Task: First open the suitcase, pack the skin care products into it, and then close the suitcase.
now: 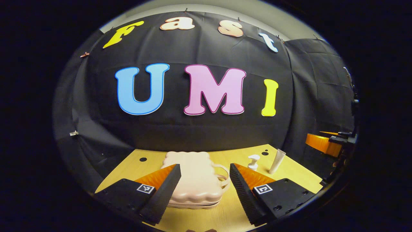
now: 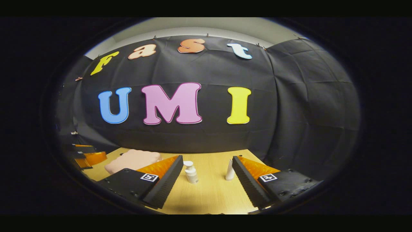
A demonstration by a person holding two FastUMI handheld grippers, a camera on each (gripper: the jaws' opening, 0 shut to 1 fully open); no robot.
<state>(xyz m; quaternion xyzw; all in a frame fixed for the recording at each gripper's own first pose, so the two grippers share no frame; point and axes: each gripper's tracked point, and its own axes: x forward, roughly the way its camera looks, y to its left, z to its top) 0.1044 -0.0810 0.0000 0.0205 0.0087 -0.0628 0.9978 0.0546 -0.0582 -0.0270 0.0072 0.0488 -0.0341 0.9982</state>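
The pale pink suitcase [image 1: 193, 180] lies closed on the wooden table [image 1: 289, 174], seen between the left gripper [image 1: 205, 175]'s spread fingers. At its three o'clock stand a white pump bottle [image 1: 253, 162] and a white tube [image 1: 276, 161], upright and apart. The right gripper [image 2: 207, 169], fingers apart too, frames both products.
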